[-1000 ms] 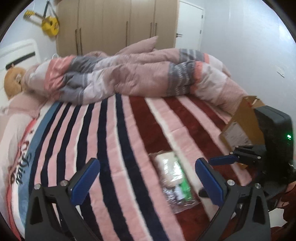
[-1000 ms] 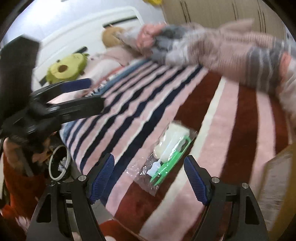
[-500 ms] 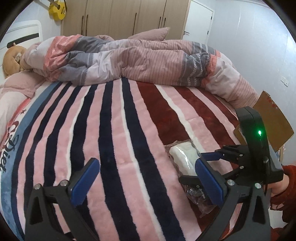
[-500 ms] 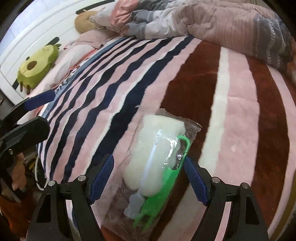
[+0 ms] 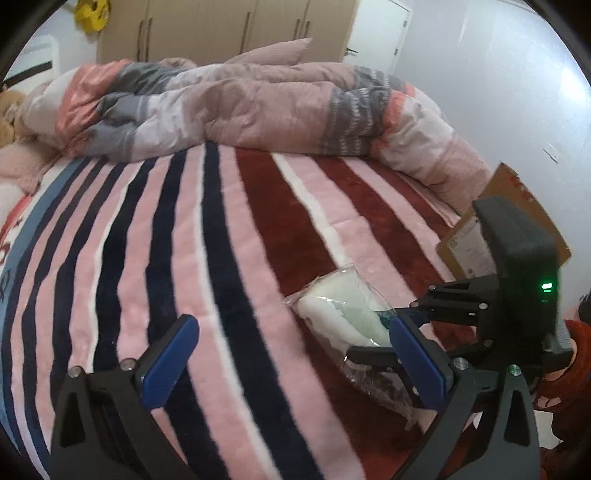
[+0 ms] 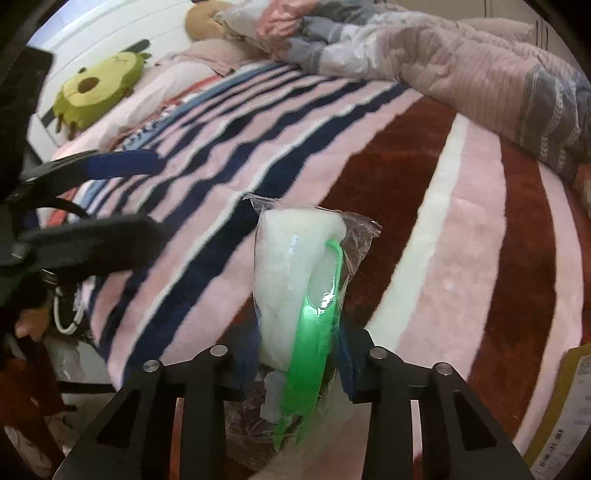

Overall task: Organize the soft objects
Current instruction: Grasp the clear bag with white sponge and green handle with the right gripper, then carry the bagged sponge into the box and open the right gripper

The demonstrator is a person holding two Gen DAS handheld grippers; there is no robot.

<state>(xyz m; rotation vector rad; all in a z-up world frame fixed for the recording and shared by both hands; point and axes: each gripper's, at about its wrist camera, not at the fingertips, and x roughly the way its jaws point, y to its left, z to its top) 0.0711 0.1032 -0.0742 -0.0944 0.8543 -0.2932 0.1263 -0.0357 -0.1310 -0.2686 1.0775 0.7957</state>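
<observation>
A clear plastic bag point(image 6: 291, 266) with white fluffy stuffing and a green plastic tool lies on the striped blanket point(image 5: 184, 240) near the bed's front right. My right gripper point(image 6: 297, 350) straddles the bag's near end. Its jaws are closing, and the blue pads press the bag from both sides. In the left wrist view the same bag point(image 5: 340, 302) shows just beyond my left gripper's right finger. My left gripper point(image 5: 291, 328) hangs open over the blanket, to the left of the bag, with nothing between its fingers.
A rumpled pink and grey quilt point(image 5: 258, 107) lies across the far side of the bed. A cardboard box point(image 5: 517, 206) stands at the right edge. A green avocado plush point(image 6: 96, 88) and a brown plush point(image 6: 203, 22) sit by the headboard. A wardrobe point(image 5: 221, 26) stands behind.
My right gripper came down over the bag and its jaws narrowed from wide apart onto it. My left gripper sank a little toward the blanket.
</observation>
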